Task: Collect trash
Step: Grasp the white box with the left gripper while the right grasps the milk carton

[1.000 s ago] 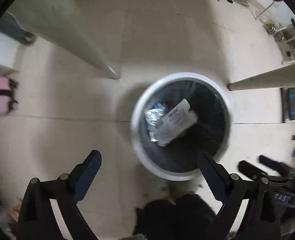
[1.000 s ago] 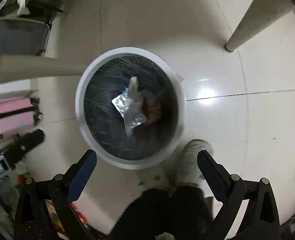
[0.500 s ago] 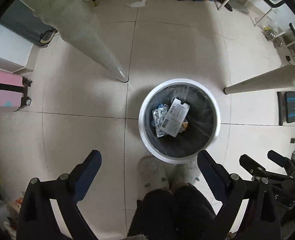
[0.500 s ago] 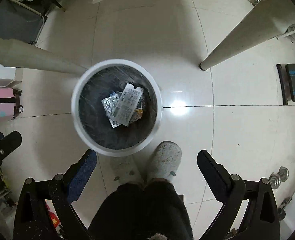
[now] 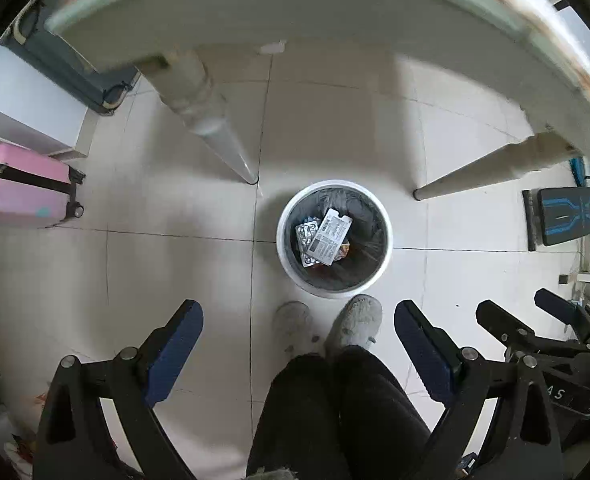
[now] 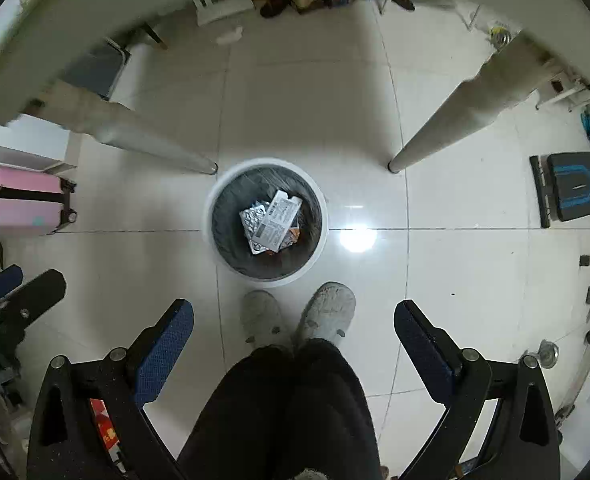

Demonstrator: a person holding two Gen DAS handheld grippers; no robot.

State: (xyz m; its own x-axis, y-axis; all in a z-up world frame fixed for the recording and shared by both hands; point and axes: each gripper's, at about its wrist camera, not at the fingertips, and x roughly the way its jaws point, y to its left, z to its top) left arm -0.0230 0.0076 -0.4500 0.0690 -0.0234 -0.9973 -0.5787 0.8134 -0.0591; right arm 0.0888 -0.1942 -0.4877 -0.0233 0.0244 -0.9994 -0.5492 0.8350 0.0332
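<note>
Both cameras looking straight down at tiled floor. Left gripper (image 5: 298,334) spread wide, nothing between the blue pads. Right gripper (image 6: 293,332) likewise spread wide and empty. Right gripper also visible at right edge of left view, just beside the left one, so both held at about the same level.

Trash bin (image 5: 285,254), white rim, dark liner, directly ahead of and well below both grippers, standing on floor between two table legs. Sits ahead and slightly right of centre for left gripper, ahead and slightly left of centre for right gripper (image 6: 211,240), so roughly between the two, neither clearly nearer. Inside: white printed packet (image 5: 329,236) lying on top, long axis running diagonally from near-left to far-right; silver blister pack (image 5: 305,234) partly under it on its left; a bit of orange wrapper (image 5: 345,249) peeking out at its right. Same stack visible in right view: packet (image 6: 277,220), blister pack (image 6: 251,218).

Person's slippers (image 5: 353,322) just short of bin rim, dark trousers below. Table underside (image 5: 295,20) curving across top of left view, blurred. Pink suitcase (image 5: 27,192) well off to left.

Judgement: drop into bin looks done, both grippers free; any remaining trash probably on tabletop, out of view here. One whitish scrap (image 6: 229,36) on floor far ahead of right gripper, beyond the bin, too small to identify; right gripper likely the better placed for it.
</note>
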